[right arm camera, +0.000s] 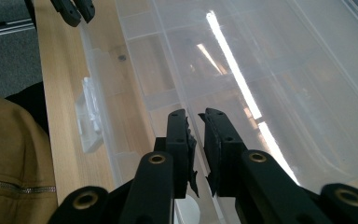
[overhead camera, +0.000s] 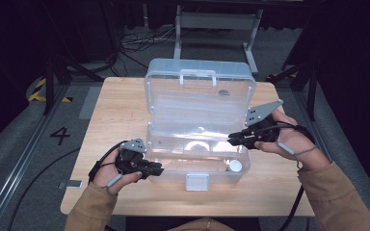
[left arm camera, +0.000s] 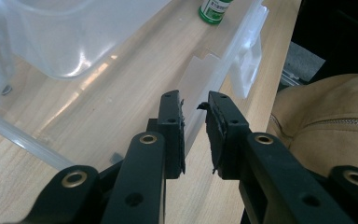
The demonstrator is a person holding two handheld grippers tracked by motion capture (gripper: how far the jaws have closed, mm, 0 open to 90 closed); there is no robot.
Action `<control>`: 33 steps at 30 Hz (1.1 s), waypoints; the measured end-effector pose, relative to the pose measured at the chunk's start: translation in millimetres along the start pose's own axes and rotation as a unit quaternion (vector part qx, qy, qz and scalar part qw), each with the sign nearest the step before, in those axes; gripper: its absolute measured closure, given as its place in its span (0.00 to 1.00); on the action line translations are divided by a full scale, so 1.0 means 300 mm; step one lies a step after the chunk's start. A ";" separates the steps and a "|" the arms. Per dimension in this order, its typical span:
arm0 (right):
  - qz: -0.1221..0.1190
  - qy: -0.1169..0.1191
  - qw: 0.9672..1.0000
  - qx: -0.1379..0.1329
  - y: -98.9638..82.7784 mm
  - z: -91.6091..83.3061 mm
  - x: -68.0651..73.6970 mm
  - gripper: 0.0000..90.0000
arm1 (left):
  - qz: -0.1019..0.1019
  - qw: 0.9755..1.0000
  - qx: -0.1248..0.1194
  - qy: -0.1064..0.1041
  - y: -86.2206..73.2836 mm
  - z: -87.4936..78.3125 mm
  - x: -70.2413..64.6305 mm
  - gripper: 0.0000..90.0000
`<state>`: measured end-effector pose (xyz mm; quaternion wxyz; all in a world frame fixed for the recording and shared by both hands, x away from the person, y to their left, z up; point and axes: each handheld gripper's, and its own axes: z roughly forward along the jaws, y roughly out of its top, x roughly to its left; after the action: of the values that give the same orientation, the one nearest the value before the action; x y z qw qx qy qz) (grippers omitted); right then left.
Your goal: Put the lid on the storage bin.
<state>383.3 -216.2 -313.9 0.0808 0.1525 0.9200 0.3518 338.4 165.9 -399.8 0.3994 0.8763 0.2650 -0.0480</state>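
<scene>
So the clear plastic storage box (overhead camera: 197,144) sits about mid-table, lid (overhead camera: 200,89) flipped up and standing nearly upright at the back. It's see-through all over, slightly milky, with a carry handle (overhead camera: 198,76) on the lid and a white latch (overhead camera: 197,182) hanging off the front wall. Inside, near the front right corner, there's a small bottle with a white cap (overhead camera: 235,166); in the left gripper view it has a green label (left arm camera: 216,9).

The left gripper (left arm camera: 196,133) is at the box's front left, jaws only a narrow gap apart, and the front wall's rim runs right into that gap. Can't tell if the pads actually pinch it. The right gripper (right arm camera: 196,142) comes in over the right wall, jaws also nearly together, with a thin clear edge between them; same deal, can't tell if it's gripped.

All on a light wooden table (overhead camera: 115,110), tan sleeves (overhead camera: 337,197) at the bottom.
</scene>
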 end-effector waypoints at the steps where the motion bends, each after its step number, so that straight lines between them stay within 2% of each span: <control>1: -0.002 0.000 1.000 0.001 0.000 0.000 0.002 0.90 | 0.000 1.000 0.000 0.000 0.000 0.000 0.000 0.85; 24: -0.005 0.013 1.000 0.011 -0.014 0.010 0.022 0.90 | 0.000 1.000 0.003 0.003 0.001 0.006 -0.001 0.82; 27: -0.011 0.012 1.000 0.013 -0.014 0.012 0.026 0.90 | 0.002 1.000 0.007 0.007 0.004 0.004 -0.004 0.82; 31: -0.016 0.012 1.000 0.013 -0.016 0.014 0.029 0.91 | 0.006 1.000 0.016 0.016 0.014 -0.026 -0.023 0.78; 33: -0.017 0.012 1.000 0.012 -0.017 0.014 0.029 0.91 | 0.007 1.000 0.008 0.014 0.019 -0.050 -0.031 0.79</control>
<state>374.9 -214.4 -320.9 0.0738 0.1333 0.9275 0.3412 331.3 169.7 -382.9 0.3886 0.8821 0.2641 -0.0348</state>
